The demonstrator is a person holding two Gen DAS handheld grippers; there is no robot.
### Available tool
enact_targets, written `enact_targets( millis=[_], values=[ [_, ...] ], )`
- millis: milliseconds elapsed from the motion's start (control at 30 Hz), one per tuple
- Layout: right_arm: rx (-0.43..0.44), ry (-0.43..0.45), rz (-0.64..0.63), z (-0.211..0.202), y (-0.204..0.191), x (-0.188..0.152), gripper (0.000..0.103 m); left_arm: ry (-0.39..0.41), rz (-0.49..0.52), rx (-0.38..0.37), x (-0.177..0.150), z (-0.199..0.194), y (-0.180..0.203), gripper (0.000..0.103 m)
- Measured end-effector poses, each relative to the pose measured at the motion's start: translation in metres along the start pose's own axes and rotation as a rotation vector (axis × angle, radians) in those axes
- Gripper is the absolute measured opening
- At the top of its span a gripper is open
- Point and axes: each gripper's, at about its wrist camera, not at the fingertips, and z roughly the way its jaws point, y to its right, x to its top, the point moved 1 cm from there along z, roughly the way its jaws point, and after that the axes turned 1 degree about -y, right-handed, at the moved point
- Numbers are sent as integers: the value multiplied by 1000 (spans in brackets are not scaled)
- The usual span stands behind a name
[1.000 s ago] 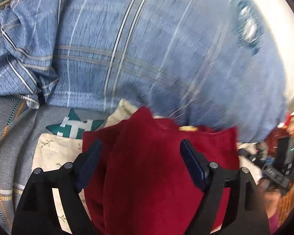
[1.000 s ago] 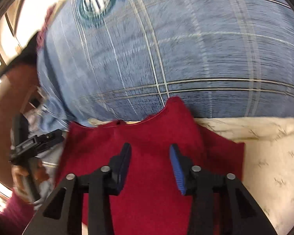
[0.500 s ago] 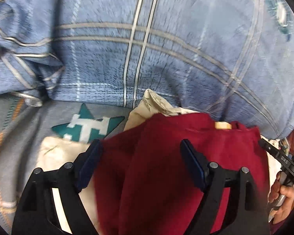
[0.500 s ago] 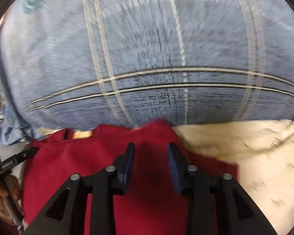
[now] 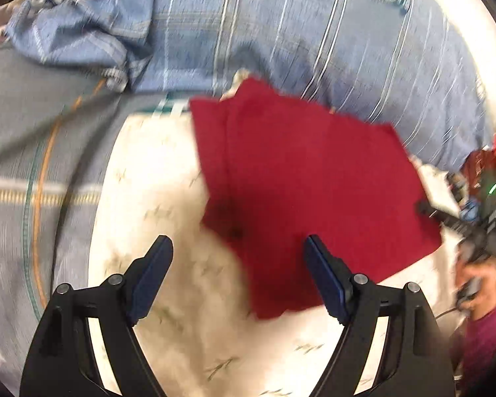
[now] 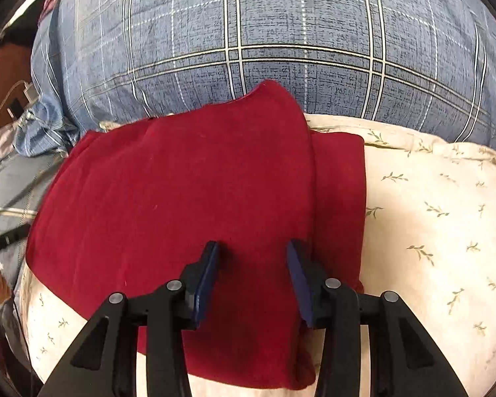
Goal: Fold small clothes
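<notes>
Where both grippers gape empty-fingered, soft folded red garment point(image 6: 188, 192) on leaf-sprigged cream cloth point(image 6: 430, 205).

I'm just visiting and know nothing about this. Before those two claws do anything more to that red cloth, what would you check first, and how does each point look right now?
1. Left gripper open and holding nothing: ok, jaws spread wide above the cream leaf-print pillow.
2. Right gripper free of the cloth: ok, jaws apart with the red garment showing between them.
3. Garment lying in flat layers: ok, a folded flap edge runs down its right side in the right wrist view.
4. Garment fully on the cream pillow: not ok, its far edge leans against the blue plaid pillow.
5. Edges lined up squarely: cannot tell, the left wrist view is blurred.
</notes>
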Motion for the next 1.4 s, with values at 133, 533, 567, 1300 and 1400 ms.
enact_targets(
  millis=[133, 533, 567, 1300, 1400],
  values=[
    [45, 10, 19, -17, -17, 13, 47, 14, -12, 30, -5, 7, -3, 82],
    [72, -14, -107, 22, -103, 21, 48, 42, 12, 49, -7, 12, -3, 82],
    [70, -22, -104, 27, -101, 16, 48, 38, 11, 49, -6, 14, -3, 82],
    [236, -8, -259, 86, -254, 109, 32, 63, -36, 11, 8, 21, -2, 83],
    [197, -62, -272, 118, -267, 116, 27, 54, -33, 3, 9, 24, -3, 83]
  ],
)
